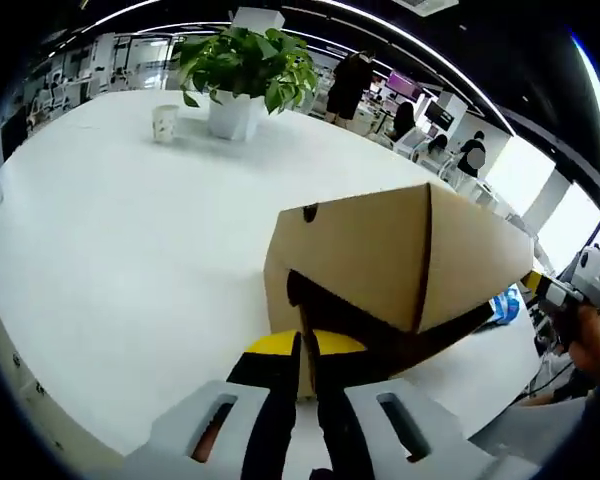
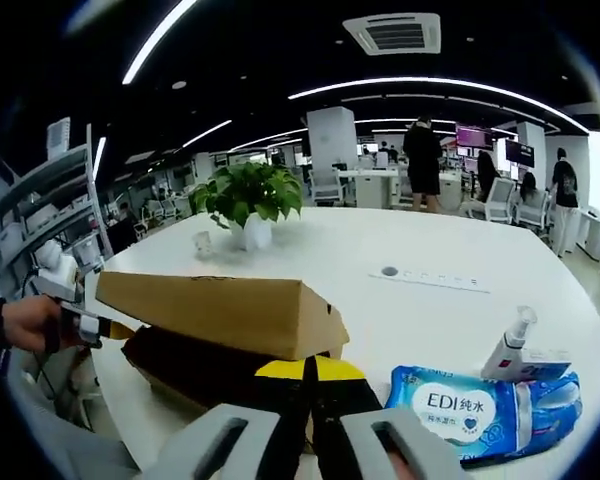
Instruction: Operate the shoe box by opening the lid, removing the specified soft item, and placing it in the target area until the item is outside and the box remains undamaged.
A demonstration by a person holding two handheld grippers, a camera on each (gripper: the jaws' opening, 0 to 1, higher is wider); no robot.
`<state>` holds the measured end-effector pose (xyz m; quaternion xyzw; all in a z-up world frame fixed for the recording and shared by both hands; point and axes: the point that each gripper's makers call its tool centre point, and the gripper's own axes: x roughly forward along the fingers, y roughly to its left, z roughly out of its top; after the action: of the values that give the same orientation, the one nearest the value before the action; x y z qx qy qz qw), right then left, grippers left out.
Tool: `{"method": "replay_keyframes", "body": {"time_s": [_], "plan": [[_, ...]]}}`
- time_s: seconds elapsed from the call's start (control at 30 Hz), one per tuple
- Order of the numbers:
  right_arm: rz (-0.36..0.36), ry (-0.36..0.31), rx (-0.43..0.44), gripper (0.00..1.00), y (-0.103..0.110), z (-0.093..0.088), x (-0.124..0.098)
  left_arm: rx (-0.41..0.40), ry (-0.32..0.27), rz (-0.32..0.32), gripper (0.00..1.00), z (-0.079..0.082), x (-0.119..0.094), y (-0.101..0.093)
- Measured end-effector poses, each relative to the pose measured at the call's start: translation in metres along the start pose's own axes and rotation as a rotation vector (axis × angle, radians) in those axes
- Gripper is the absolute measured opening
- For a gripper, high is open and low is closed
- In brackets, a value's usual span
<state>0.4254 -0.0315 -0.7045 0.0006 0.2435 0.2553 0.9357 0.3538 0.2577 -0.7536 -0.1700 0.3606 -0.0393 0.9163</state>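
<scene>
A brown cardboard shoe box lid (image 1: 380,250) is tilted up over the dark box base (image 1: 380,335) on the white table (image 1: 130,260). My left gripper (image 1: 305,345) is shut on the lid's near end, with the cardboard edge between its yellow-tipped jaws. My right gripper (image 2: 308,368) is shut on the other end of the lid (image 2: 220,310), above the dark base (image 2: 195,365). Each gripper shows at the far end in the other's view: right gripper (image 1: 565,290), left gripper (image 2: 85,322), both held by hands. The box's inside is dark and its contents are hidden.
A potted plant (image 1: 245,70) and a paper cup (image 1: 165,122) stand at the table's far side. Beside the box lie a blue wet-wipes pack (image 2: 480,410) and a white pump bottle (image 2: 515,345). A socket strip (image 2: 430,278) sits mid-table. People stand beyond.
</scene>
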Motion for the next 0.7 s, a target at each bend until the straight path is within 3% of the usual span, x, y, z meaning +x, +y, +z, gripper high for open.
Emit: {"method": "replay_keyframes", "body": {"time_s": [0.3,0.7], "plan": [[0.028,0.021,0.031,0.0,0.009,-0.019,0.0,0.032,-0.041,-0.021,0.0,0.0,-0.015,-0.003],[0.034,0.044,0.046,0.0,0.013,-0.034,-0.002,0.05,-0.047,-0.077,0.0,-0.014,-0.026,-0.012]]}}
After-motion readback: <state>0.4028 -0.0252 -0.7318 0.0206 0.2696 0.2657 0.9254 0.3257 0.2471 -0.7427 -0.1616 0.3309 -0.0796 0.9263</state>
